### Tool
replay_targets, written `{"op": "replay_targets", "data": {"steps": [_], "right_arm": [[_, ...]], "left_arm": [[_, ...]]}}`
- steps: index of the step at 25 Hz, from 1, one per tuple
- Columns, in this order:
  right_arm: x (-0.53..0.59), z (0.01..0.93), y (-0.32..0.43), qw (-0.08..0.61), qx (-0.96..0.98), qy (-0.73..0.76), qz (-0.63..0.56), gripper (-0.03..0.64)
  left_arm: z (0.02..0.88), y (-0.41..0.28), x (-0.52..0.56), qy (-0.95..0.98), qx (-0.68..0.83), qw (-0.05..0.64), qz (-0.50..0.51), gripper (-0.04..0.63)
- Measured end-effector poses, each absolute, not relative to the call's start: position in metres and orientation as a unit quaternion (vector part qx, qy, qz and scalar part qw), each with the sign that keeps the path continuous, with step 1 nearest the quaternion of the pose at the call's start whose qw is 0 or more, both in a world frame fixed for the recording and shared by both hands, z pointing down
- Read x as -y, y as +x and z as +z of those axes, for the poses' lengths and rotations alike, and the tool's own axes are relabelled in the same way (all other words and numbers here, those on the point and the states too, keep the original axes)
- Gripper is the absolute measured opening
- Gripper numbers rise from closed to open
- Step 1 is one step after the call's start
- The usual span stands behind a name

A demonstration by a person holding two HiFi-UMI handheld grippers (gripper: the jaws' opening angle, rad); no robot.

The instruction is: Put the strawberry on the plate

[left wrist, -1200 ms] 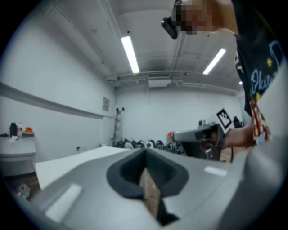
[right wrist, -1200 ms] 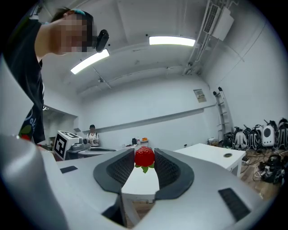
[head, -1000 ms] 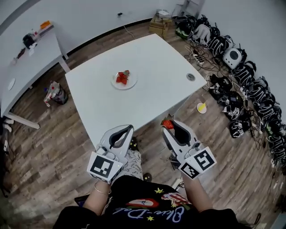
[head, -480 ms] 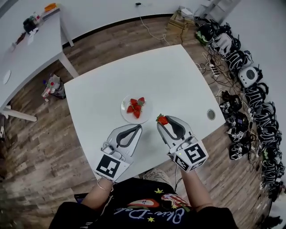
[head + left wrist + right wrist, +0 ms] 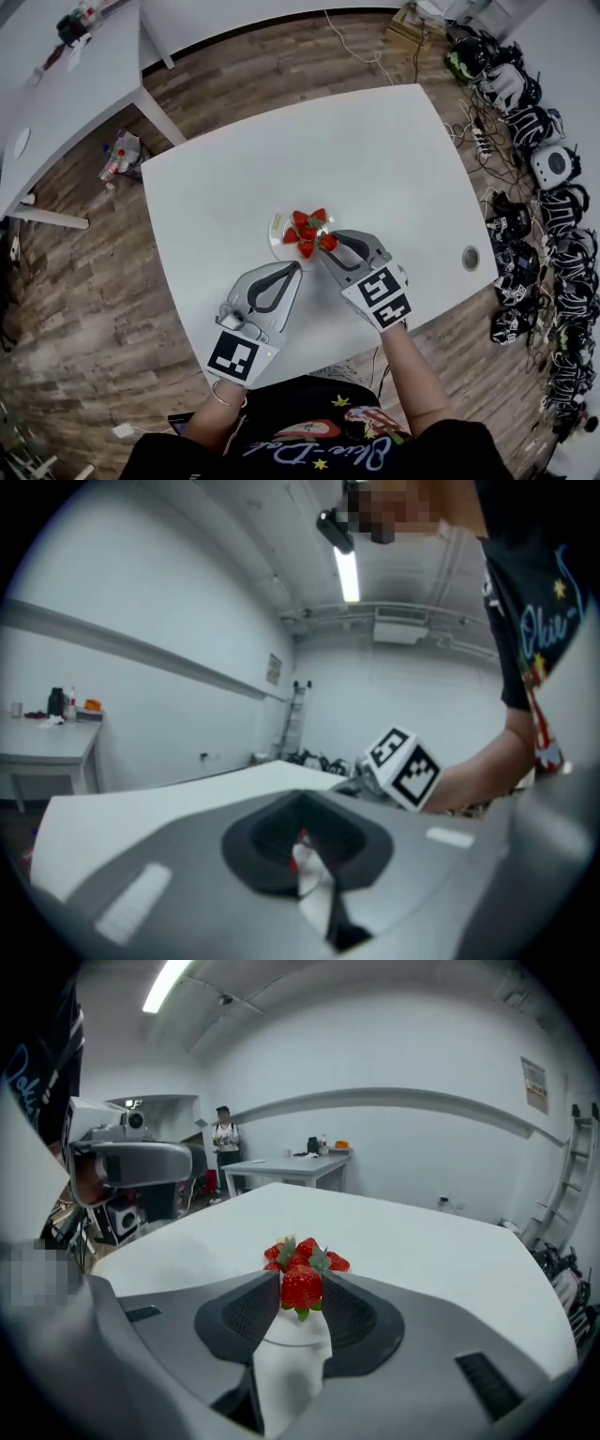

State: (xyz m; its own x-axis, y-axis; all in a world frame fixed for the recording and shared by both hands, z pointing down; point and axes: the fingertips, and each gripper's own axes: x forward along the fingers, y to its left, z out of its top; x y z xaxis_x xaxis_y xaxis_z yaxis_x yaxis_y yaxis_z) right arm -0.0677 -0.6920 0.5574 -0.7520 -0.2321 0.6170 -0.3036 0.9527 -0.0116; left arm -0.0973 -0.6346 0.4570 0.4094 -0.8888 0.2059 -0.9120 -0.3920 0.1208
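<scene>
Your right gripper [image 5: 330, 242] reaches forward and angles to your left, its 2 jaws clamped on a strawberry [image 5: 301, 1289] held at their tips. Your left gripper [image 5: 293, 269] is just beside it, slightly nearer you, jaws together with nothing between them. Both bare forearms extend ahead of your torso, the right forearm [image 5: 413, 375] slanting inward.

Open tabletop is recorded on the white table [image 5: 225, 169] far, left and right of the plate [image 5: 275, 232]. The plate's middle is occupied by a cluster of strawberries [image 5: 305, 223]. Its near right rim is blocked by the right gripper [image 5: 325, 246], closed on a strawberry [image 5: 327, 241]. The near left approach is narrowed by the left gripper [image 5: 296, 267], just beside the rim. A round grommet [image 5: 471, 258] is noted near the right edge.
</scene>
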Motion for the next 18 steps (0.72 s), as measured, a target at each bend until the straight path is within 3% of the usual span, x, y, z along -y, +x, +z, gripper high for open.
{"op": "replay_targets", "data": {"steps": [6, 11, 16, 18], "right_arm": [[0.698, 0.583, -0.078, 0.382, 0.915, 0.128, 0.011, 0.146], [0.7, 0.592, -0.082, 0.381, 0.917, 0.11, 0.04, 0.146], [0.699, 0.58, -0.08, 0.314, 0.939, 0.118, 0.075, 0.147], [0.698, 0.566, -0.074, 0.283, 0.946, 0.136, 0.078, 0.192]], "left_arm": [[0.463, -0.121, 0.628, 0.812, 0.567, 0.132, 0.046, 0.001], [0.459, -0.125, 0.629, 0.806, 0.576, 0.126, 0.05, 0.002], [0.459, -0.117, 0.63, 0.803, 0.579, 0.131, 0.059, 0.0], [0.458, -0.113, 0.625, 0.802, 0.581, 0.127, 0.062, 0.002]]}}
